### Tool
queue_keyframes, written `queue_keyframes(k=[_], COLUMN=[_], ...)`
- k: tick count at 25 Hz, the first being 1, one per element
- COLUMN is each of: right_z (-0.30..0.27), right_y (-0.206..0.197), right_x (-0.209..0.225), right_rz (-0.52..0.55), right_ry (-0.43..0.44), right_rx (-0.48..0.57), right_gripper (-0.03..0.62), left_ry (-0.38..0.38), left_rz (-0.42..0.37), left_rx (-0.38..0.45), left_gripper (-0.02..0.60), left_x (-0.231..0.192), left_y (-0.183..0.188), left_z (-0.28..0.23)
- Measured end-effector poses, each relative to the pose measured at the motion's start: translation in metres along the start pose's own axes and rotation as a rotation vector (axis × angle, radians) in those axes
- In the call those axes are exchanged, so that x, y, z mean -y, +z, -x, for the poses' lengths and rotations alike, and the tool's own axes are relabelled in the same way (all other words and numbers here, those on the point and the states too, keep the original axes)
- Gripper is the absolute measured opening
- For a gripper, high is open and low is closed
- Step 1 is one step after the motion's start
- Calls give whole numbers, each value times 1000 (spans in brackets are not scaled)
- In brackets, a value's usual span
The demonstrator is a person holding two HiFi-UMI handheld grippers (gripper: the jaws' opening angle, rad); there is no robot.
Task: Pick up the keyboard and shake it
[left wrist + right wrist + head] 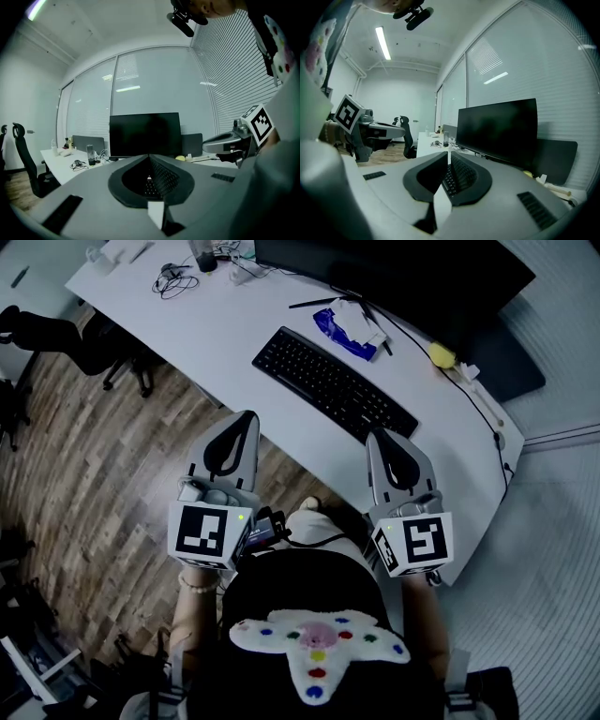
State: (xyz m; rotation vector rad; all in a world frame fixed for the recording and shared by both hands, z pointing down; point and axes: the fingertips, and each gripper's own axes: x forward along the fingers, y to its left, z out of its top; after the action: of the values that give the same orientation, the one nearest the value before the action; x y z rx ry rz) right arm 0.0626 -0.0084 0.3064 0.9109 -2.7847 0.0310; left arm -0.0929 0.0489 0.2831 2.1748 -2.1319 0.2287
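A black keyboard (333, 382) lies slantwise on the white desk (234, 329), in front of a dark monitor (394, 273). My left gripper (249, 415) is shut and empty, its tip just short of the desk's near edge, left of the keyboard. My right gripper (379, 436) is shut and empty too, its tip at the desk edge just below the keyboard's right end. In the left gripper view the keyboard (151, 185) shows through the closed jaws, and in the right gripper view the keyboard (457, 177) lies ahead below the monitor (497, 131).
A blue-and-white packet (349, 326) lies behind the keyboard, a yellow object (442, 355) to its right. Cables (173, 279) and a dark cup (202, 257) sit at the desk's far left. An office chair (80, 338) stands on the wooden floor at left.
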Motion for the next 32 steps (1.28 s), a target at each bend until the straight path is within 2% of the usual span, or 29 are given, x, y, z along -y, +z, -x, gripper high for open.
queue_keyframes(k=[8,15,20,27,29,32], right_z=[-17,-20,-24,-38,-45,-56], right_y=[-5,-19,-22,-32,-34,-38], right_x=[33,39,43,56,57,58], right_rz=[-14,-44,-59,-124,-144,-162], right_ry=[-7,-24,-61,-177,-202,-232], right_rx=[-16,-42,-47,-85,-98,-121], right_gripper=[44,44,44,44,44,44], left_ry=[28,14,19,-69,-105,-171], left_rz=[-2,-93,-88,-26,-6,26], left_rx=[-12,-18,-34,-113,-148,-215], left_gripper=[17,17,17,28,89,142], left_x=[-6,-19,-43,-77,-84,-92], left_y=[1,-5,-19,-48,-59,-81], left_z=[-37,-51,-69,-122,-138,-161])
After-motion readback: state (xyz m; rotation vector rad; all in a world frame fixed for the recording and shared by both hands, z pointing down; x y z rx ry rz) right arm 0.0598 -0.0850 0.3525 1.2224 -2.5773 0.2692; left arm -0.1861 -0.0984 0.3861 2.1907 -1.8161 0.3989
